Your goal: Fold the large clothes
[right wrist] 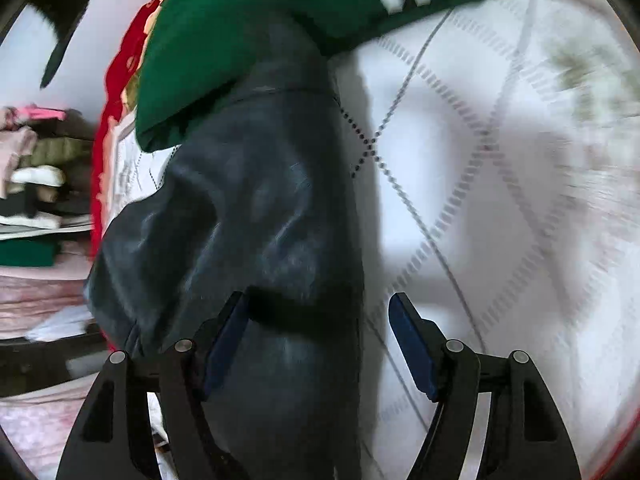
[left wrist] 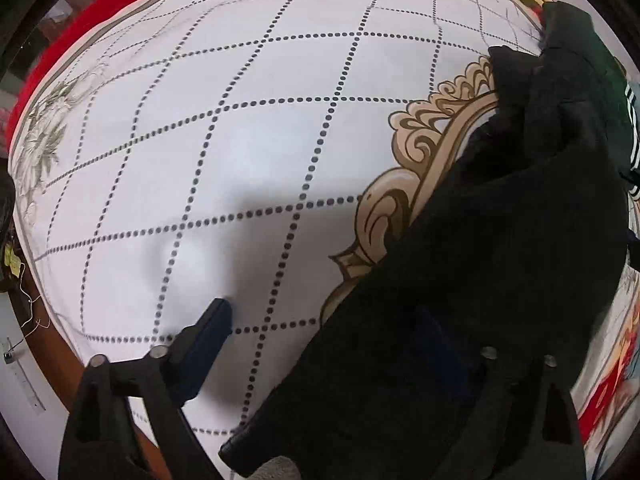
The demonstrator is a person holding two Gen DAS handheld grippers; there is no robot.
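Observation:
A black fleecy garment [left wrist: 480, 248] lies on the white quilted bedspread [left wrist: 248, 128] at the right of the left wrist view. It drapes over the right finger of my left gripper [left wrist: 324, 332], whose jaws stand wide open; the left fingertip [left wrist: 212, 328] shows bare above the bedspread. In the right wrist view a dark blue-grey garment [right wrist: 256, 216] lies between the open jaws of my right gripper [right wrist: 320, 344], with a black band of cloth [right wrist: 296, 312] across it at the fingertips. A green garment with white stripes [right wrist: 248, 12] lies over its far end.
The bedspread has a dotted diamond pattern and a gold scroll ornament [left wrist: 420, 152]. A red blanket edge [left wrist: 96, 12] runs along the far side. A pile of folded clothes [right wrist: 36, 184] stands beyond the bed at the left of the right wrist view.

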